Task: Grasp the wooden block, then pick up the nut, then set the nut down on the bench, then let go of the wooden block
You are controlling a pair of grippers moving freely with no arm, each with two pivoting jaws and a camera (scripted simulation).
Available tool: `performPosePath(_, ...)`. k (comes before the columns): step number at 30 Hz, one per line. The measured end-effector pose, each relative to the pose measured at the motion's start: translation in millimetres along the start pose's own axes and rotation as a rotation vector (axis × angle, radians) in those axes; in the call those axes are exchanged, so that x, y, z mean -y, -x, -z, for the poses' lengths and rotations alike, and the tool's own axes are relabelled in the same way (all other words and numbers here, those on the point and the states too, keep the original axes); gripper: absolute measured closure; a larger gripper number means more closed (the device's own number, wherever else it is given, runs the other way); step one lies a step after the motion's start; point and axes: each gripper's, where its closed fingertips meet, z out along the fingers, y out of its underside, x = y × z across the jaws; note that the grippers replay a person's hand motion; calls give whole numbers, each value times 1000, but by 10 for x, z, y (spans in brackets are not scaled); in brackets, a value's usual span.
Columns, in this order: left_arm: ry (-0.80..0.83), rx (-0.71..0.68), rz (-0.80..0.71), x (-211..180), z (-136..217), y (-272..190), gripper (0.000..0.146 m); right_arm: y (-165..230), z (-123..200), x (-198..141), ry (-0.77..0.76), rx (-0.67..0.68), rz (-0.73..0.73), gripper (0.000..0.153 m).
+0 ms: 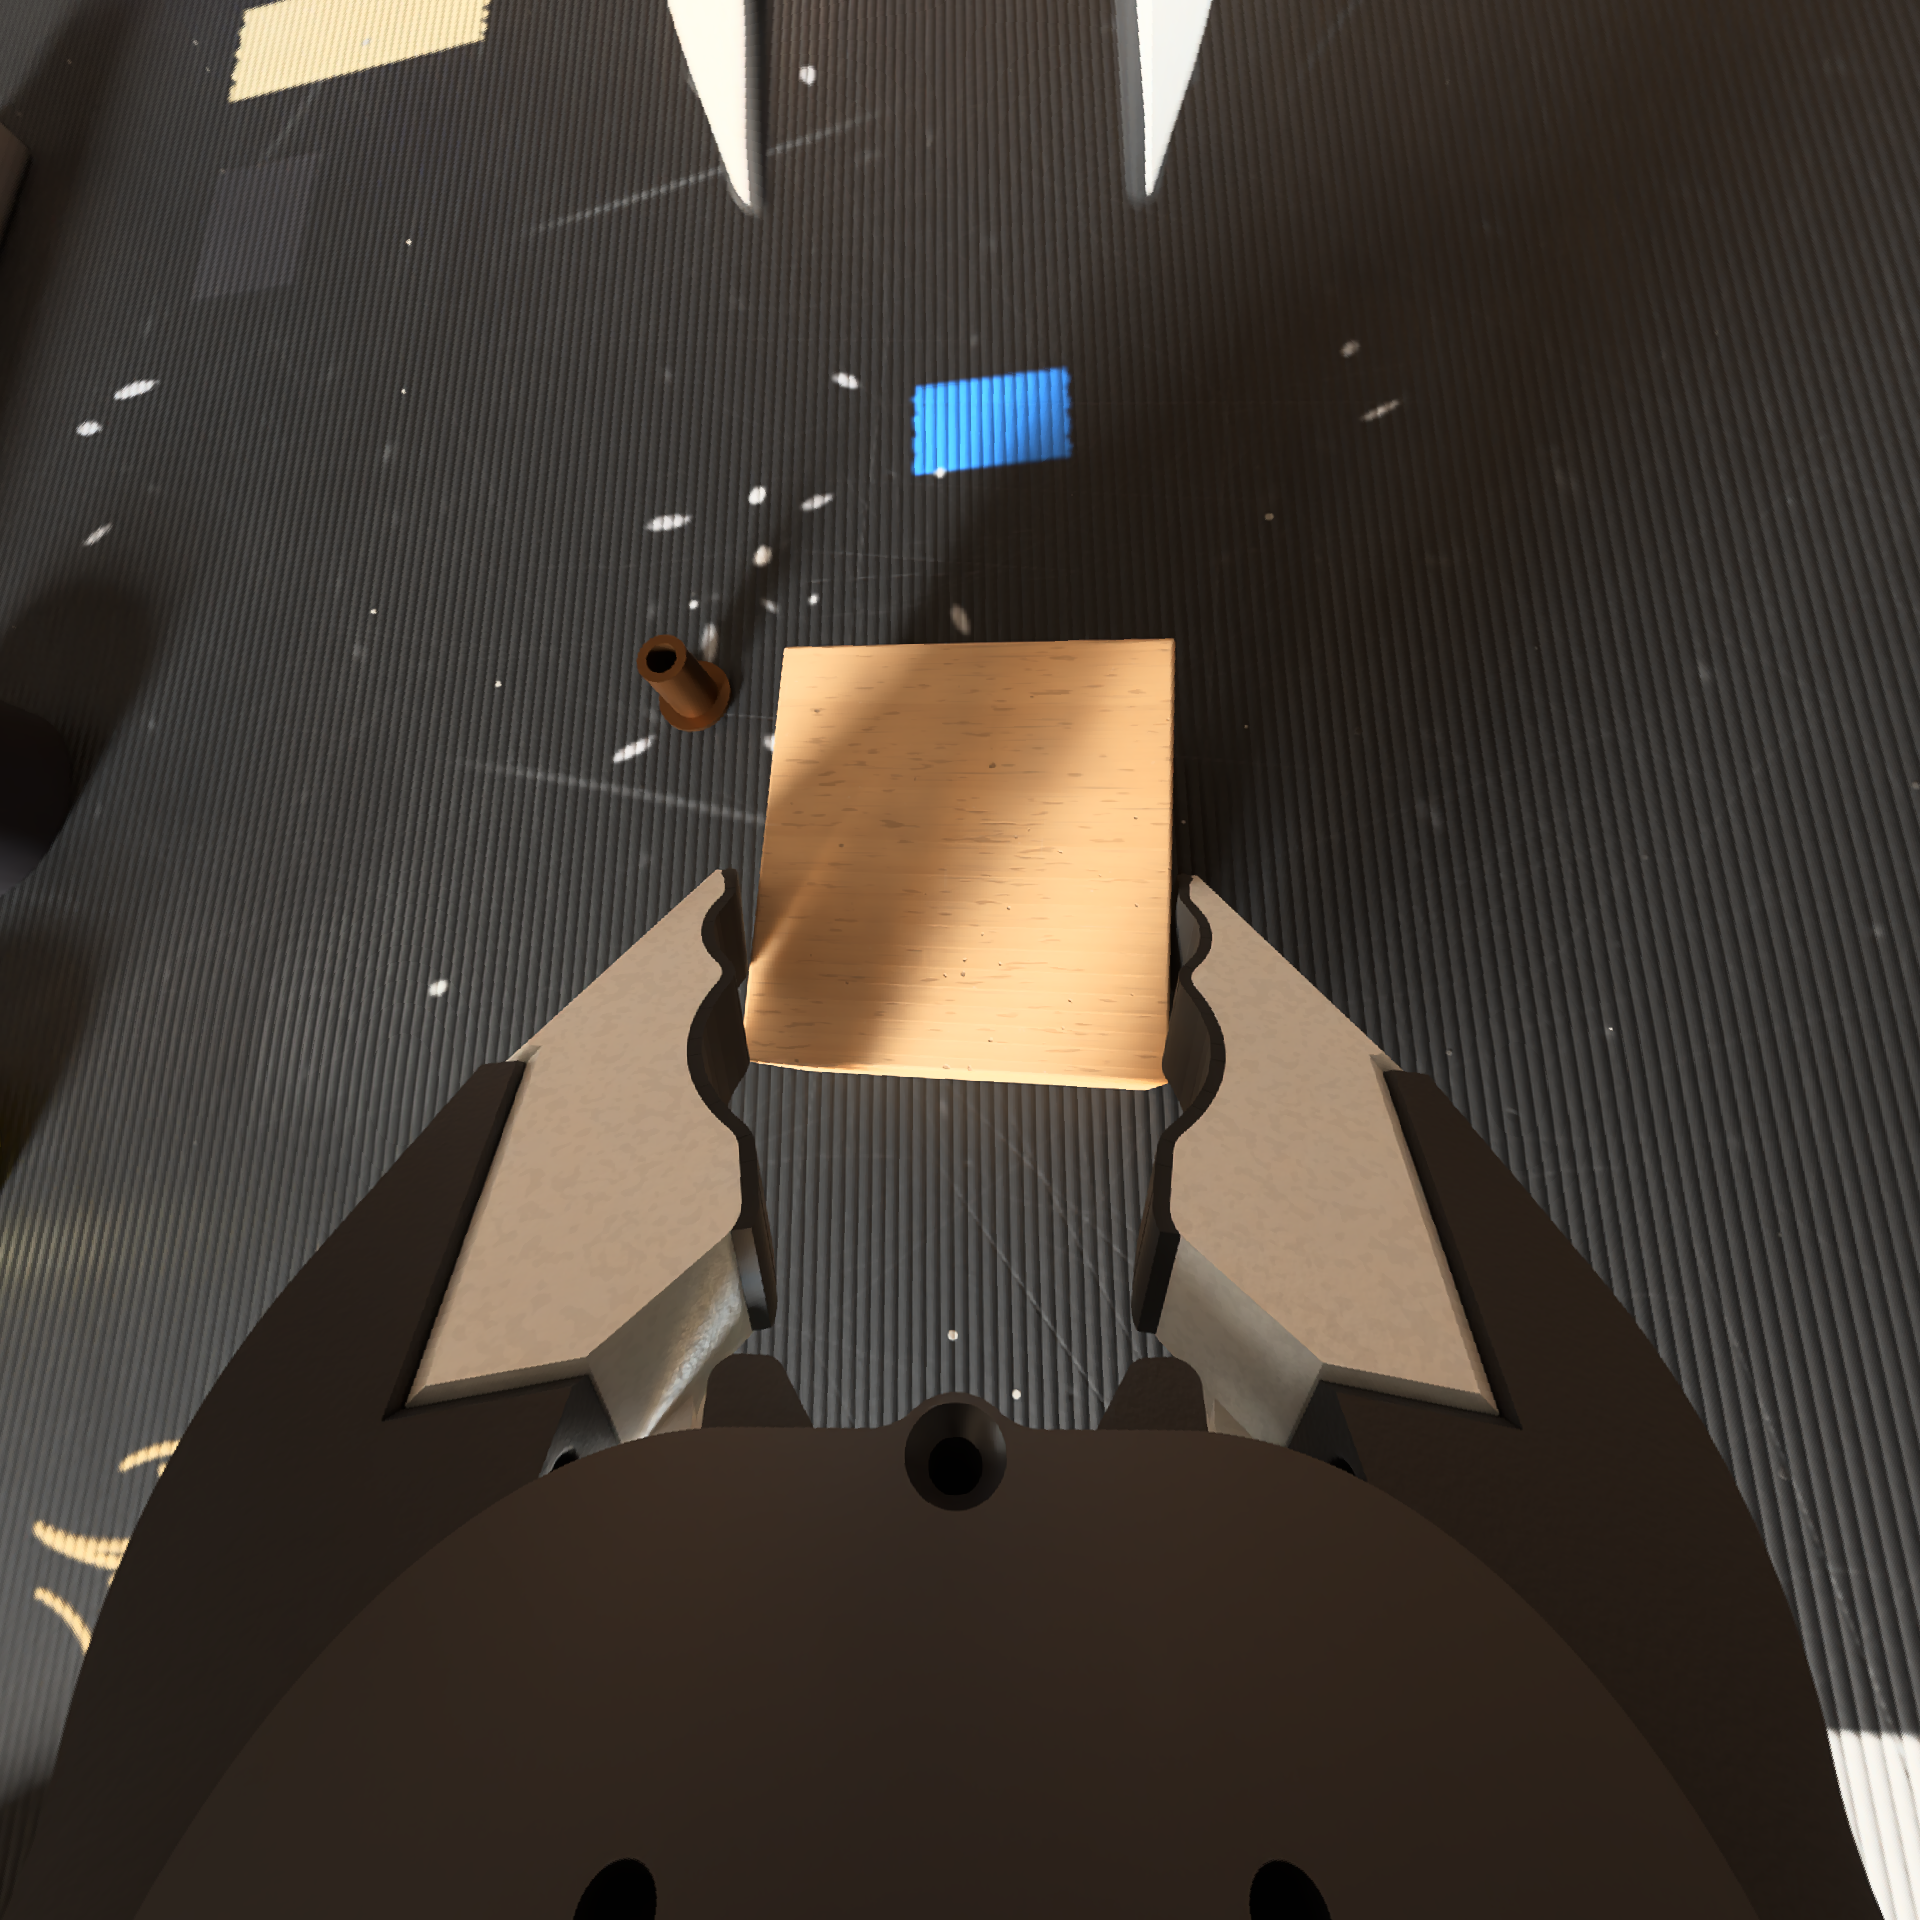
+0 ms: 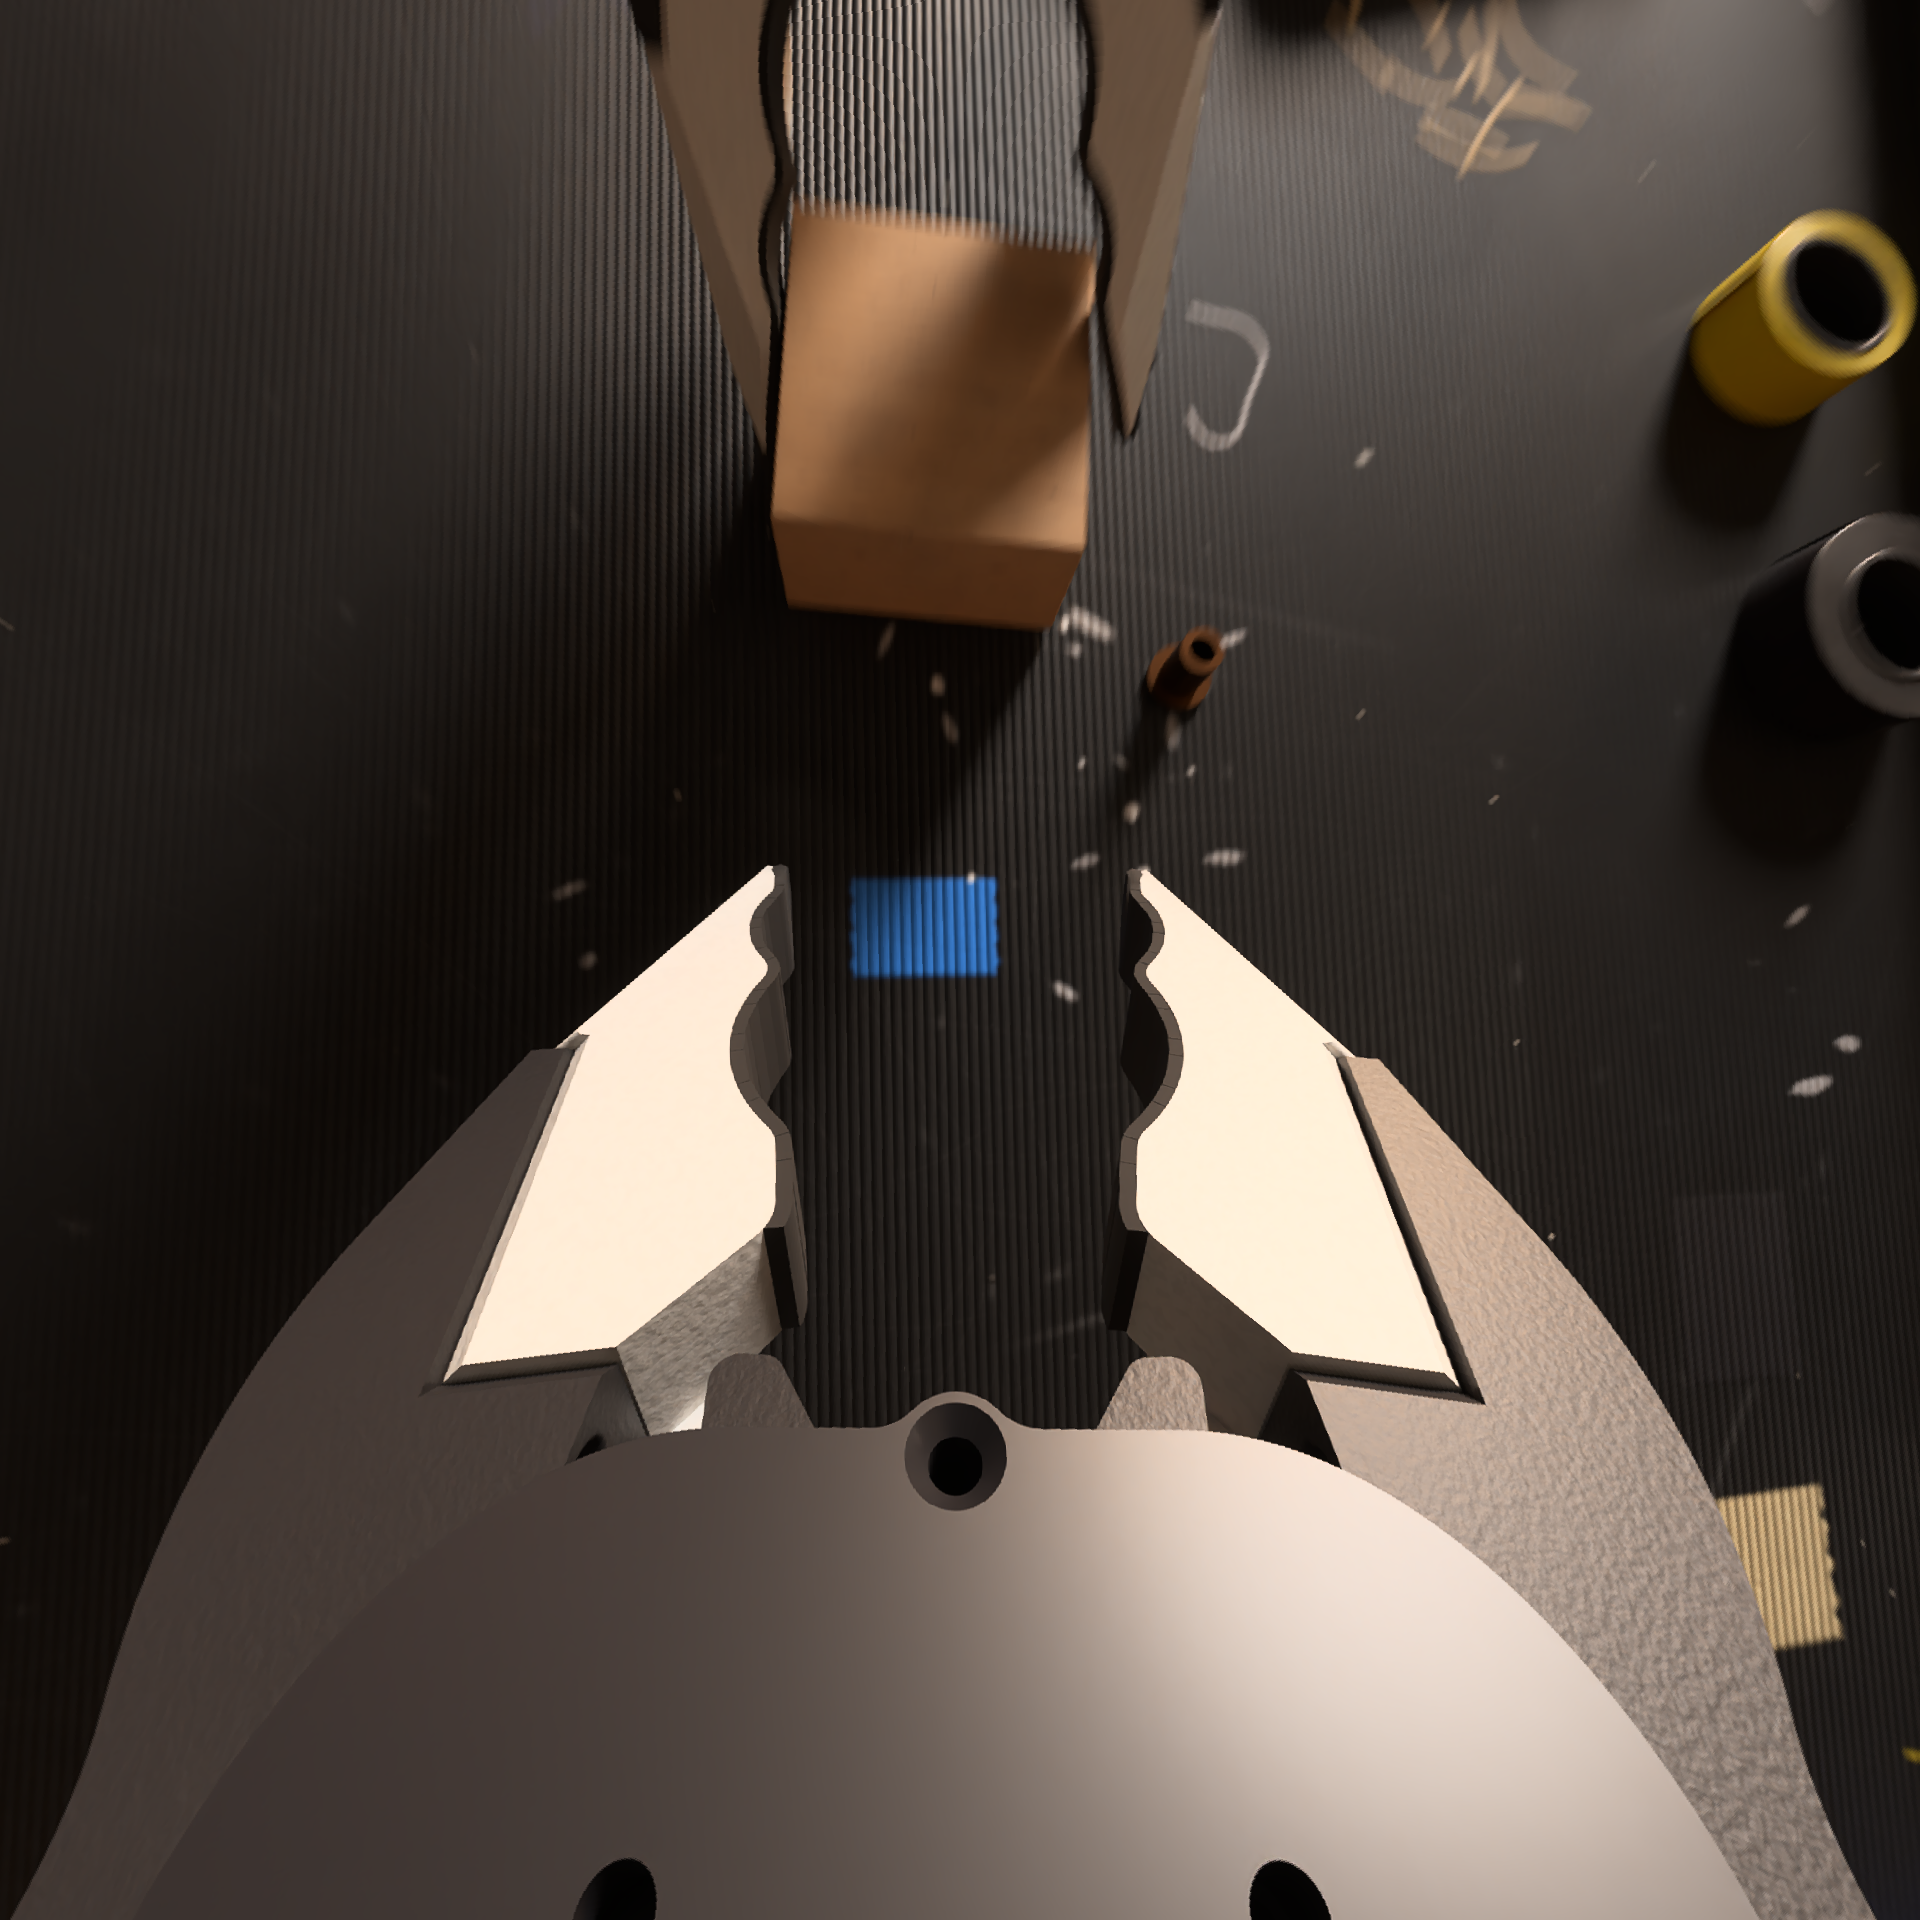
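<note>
The wooden block [image 1: 961,862] lies flat on the bench [image 1: 1507,727] at the centre of the left wrist view, its long axis running up and down the frame, away from the camera. The left gripper [image 1: 958,881] straddles the block's near half, one finger pad against each long side, so it appears closed on the block. In the right wrist view the same block [image 2: 930,436] sits at upper centre with its end face toward the camera, and the left gripper [image 2: 940,416] reaches down from the top edge around it.

The nut [image 1: 681,681], a small brown flanged sleeve, lies on its side just beside the block's far left corner, not touching it; its open bore points toward the upper left of the frame. In the right wrist view it [image 2: 1184,670] lies right of centre, bore toward the upper right.

The right gripper [image 2: 956,873] hovers with its jaws spread wide and nothing between them, above a blue patch [image 2: 923,927] on the bench. In the left wrist view its pale fingertips [image 1: 743,156] show at the top edge.

A yellow roll [image 2: 1797,312] and a black roll [image 2: 1860,613] lie at the right edge of the right wrist view, well apart from the nut.
</note>
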Motion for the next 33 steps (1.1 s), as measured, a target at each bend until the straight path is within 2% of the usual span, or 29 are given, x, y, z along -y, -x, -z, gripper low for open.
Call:
performPosePath(3,9,-4,-10,-21,19,-24,64,-120,213,248,-143,61,-50,90)
performPosePath(5,15,-8,-14,-37,36,-46,64,-314,232,378,-188,72,-77,98)
performPosePath(8,20,-11,-14,-52,53,-77,64,-507,-99,322,-34,85,-49,107)
performPosePath(12,15,-15,-12,-57,65,-99,64,-515,-603,232,132,154,14,112)
performPosePath(14,11,-18,-10,-58,71,-103,64,-510,-711,227,164,181,27,117)
performPosePath(17,6,-19,-7,-62,79,-105,64,-568,-766,223,187,153,54,142)
performPosePath(18,3,-20,-5,-61,81,-104,64,-583,-763,228,184,152,50,142)
performPosePath(21,-4,-17,-1,-66,88,-97,64,-693,-652,240,136,112,17,142)
performPosePath(24,-4,-1,3,-95,104,-59,64,-853,-370,125,86,41,-52,142)
performPosePath(29,-11,17,30,-153,145,47,64,-874,184,-473,124,-64,-176,142)
performPosePath(33,-30,0,38,-165,170,66,64,-470,347,-949,196,-50,-220,142)
